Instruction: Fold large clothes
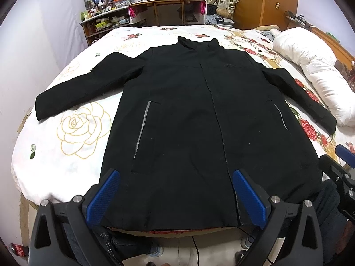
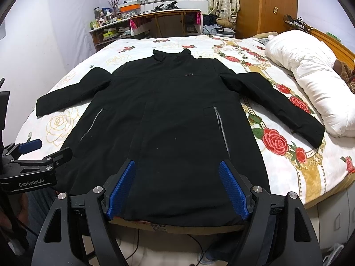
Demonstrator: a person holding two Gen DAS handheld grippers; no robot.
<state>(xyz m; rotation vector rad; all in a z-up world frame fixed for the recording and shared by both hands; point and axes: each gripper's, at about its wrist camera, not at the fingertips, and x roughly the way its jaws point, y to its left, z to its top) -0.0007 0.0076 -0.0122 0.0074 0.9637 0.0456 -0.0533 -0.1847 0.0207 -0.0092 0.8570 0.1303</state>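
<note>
A long black jacket (image 1: 182, 110) lies flat, front up, on the flowered bed, collar at the far end, both sleeves spread out to the sides and the hem at the near edge. The same jacket (image 2: 173, 119) fills the middle of the right wrist view. My left gripper (image 1: 176, 175) hovers open above the hem, nothing between its blue pads. My right gripper (image 2: 177, 168) is open too, held over the hem a little further right. The left gripper (image 2: 37, 153) also shows at the left edge of the right wrist view, and the right gripper (image 1: 339, 155) at the right edge of the left wrist view.
A white rolled duvet (image 1: 315, 71) lies along the bed's right side by the wooden headboard (image 2: 332, 42). A cluttered shelf (image 1: 99, 20) and a desk (image 1: 166, 11) stand beyond the far edge. The person's legs and shoes (image 1: 155, 250) are at the near bedside, with a cable on the floor.
</note>
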